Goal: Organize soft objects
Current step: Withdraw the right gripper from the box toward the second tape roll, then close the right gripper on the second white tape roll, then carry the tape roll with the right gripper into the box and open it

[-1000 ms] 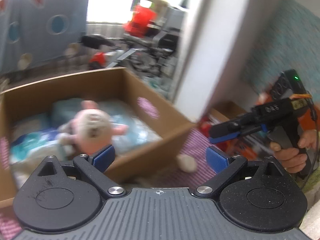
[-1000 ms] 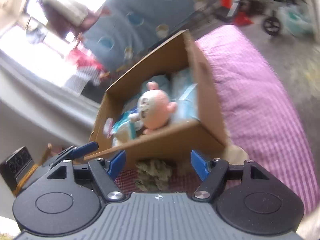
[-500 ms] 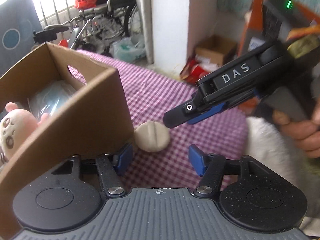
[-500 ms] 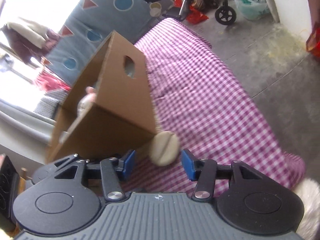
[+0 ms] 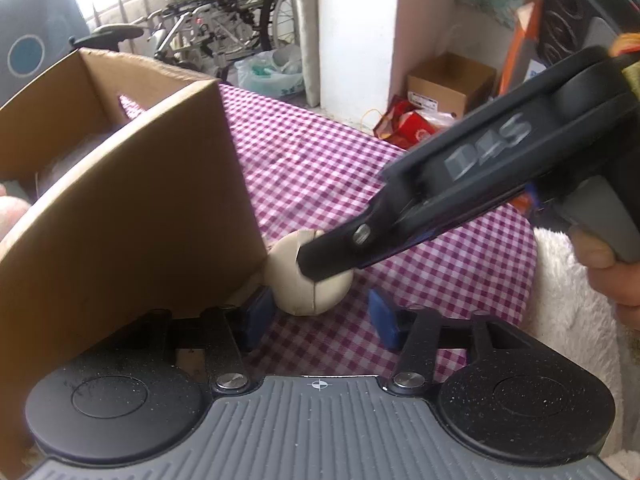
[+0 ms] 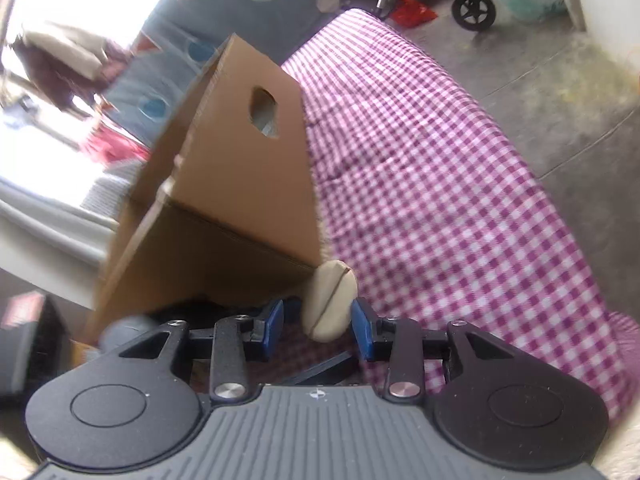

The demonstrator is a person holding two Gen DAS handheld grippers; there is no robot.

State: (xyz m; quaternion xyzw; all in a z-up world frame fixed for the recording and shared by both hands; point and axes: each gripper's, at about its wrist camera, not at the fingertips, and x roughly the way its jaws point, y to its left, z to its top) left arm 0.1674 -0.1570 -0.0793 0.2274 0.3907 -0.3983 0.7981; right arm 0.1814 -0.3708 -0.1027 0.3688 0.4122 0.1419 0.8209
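The cardboard box (image 5: pixel 132 200) stands on the surface (image 5: pixel 320 160), which is covered in a purple-and-white checked cloth; its open top tilts toward the left wrist view, yet the contents are mostly hidden, with only a blurred pale shape at the far left edge and a handle hole (image 6: pixel 264 112) cut in the side wall. A beige soft cushion (image 5: pixel 308 276), round with a seam down its middle, lies on the cloth touching the box's near corner. The left hand-held gripper (image 5: pixel 318 318) sits low just short of it, its blue pads spread wide and apart from the cushion, the left pad close against the box wall. The right hand-held gripper (image 6: pixel 318 320) brackets the cushion (image 6: pixel 330 300) narrowly; its right pad touches the cushion's edge, the left pad stands a little off, so it has not clamped; in the left view its black finger crosses in front of the cushion's top. Behind the surface are a wheelchair (image 5: pixel 224 12), a small carton (image 5: pixel 452 80) on the floor, and a white fluffy rug (image 5: pixel 568 300) at right.
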